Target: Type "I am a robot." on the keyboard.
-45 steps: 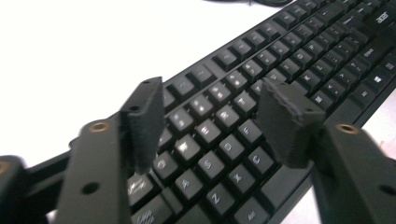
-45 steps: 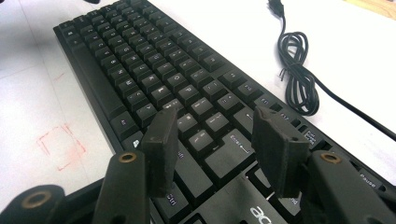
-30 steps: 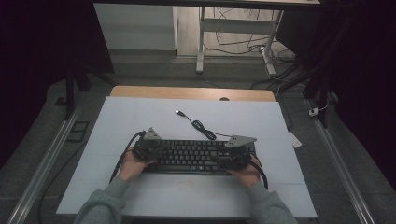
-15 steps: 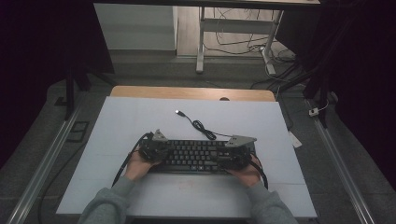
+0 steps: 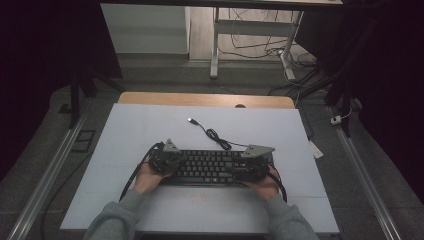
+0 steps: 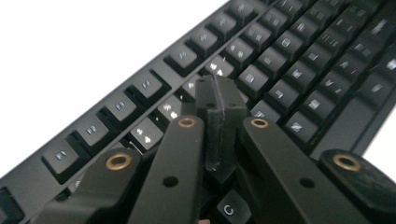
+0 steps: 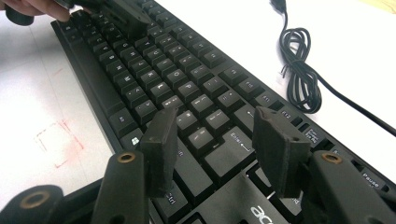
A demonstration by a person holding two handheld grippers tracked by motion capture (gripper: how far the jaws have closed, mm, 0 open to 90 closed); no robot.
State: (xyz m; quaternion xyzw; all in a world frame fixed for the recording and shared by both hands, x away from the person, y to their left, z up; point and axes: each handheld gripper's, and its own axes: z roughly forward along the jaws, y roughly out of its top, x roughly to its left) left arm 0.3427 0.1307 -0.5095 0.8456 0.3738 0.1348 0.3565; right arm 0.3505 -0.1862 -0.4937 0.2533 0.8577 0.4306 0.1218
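A black keyboard lies across the near middle of the white table, its keys also showing in the left gripper view and the right gripper view. My left gripper is over the keyboard's left end. Its jaws are shut, pads pressed together, and the tip sits just above the upper key rows. My right gripper hovers over the right end, open, with its fingertips straddling the keys beside Enter and nothing between them. The keyboard's cable coils behind it and ends in a loose USB plug.
The white table top has a wooden edge at the back. Faint red marks lie on the table in front of the keyboard. The left gripper and a hand show far off in the right gripper view.
The left gripper has edged a little to the right along the keyboard's left end. The right gripper has kept still.
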